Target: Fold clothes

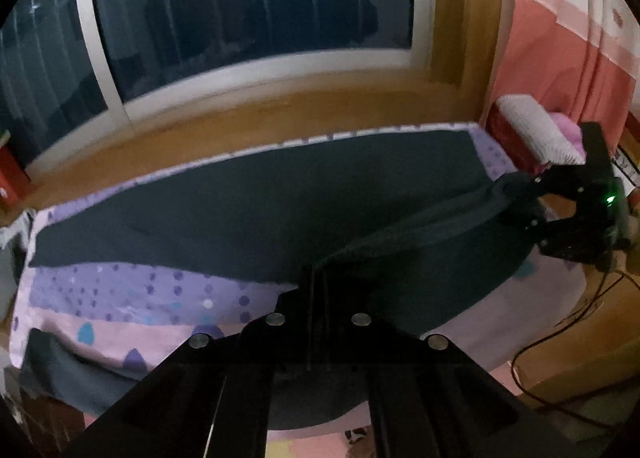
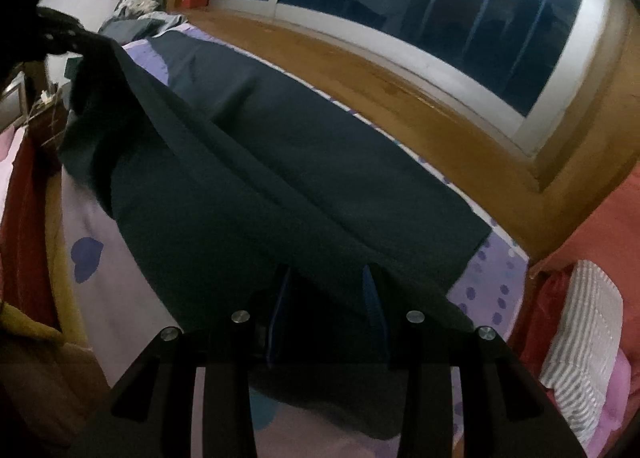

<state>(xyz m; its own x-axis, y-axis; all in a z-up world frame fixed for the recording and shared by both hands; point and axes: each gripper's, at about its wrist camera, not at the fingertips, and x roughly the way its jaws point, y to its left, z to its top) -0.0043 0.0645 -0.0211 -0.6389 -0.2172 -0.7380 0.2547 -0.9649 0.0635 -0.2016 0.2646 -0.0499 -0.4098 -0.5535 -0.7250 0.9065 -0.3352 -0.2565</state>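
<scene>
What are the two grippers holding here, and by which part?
Both hold the dark garment by its near edge: left gripper and right gripper, lifting it off the bed.

A bed (image 1: 120, 298) carries everything — its cover is lilac and pink, printed with purple dots and blue heart shapes. A large dark garment (image 1: 260, 210) lies spread directly on it, reaching along the side next to the wooden window ledge (image 1: 280, 114). At one end of the bed rests a grey-and-white striped pillow (image 2: 588, 338), beside something pink.
</scene>
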